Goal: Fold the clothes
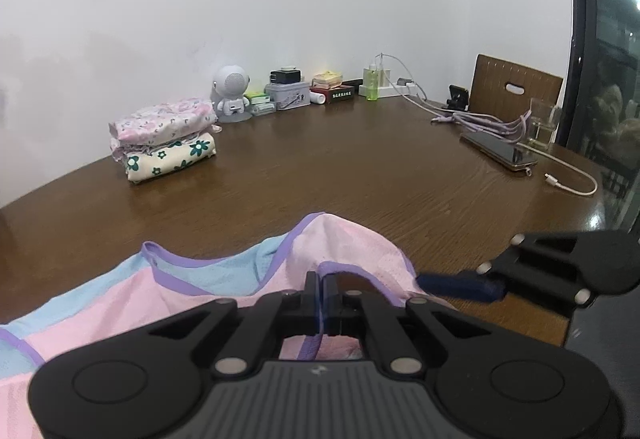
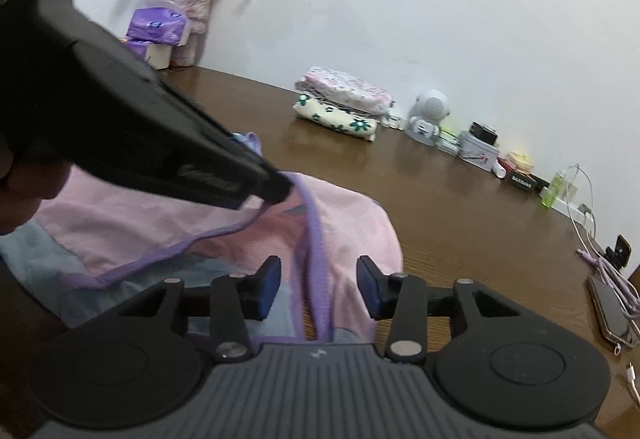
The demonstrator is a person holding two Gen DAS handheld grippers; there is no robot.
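Observation:
A pink and light-blue garment (image 1: pixel 120 303) with purple trim lies bunched at the near edge of the brown table (image 1: pixel 360 167). My left gripper (image 1: pixel 322 291) is shut on a strip of that purple trim. In the right wrist view the left gripper (image 2: pixel 280 191) reaches in from the upper left and pinches the trim, lifting a fold of the garment (image 2: pixel 352 223). My right gripper (image 2: pixel 319 289) stands open over the cloth; a purple seam runs between its blue pads (image 2: pixel 268 287) without being pressed. One of those pads (image 1: pixel 460 285) shows just right of the left gripper.
Folded floral clothes (image 1: pixel 168 139) are stacked at the back left by the wall. Along the wall stand an astronaut figure (image 1: pixel 234 91), tins and small boxes. A phone (image 1: pixel 500 153), cables and a glass (image 1: pixel 542 123) lie at the right; a vase (image 2: pixel 192 19) stands far left.

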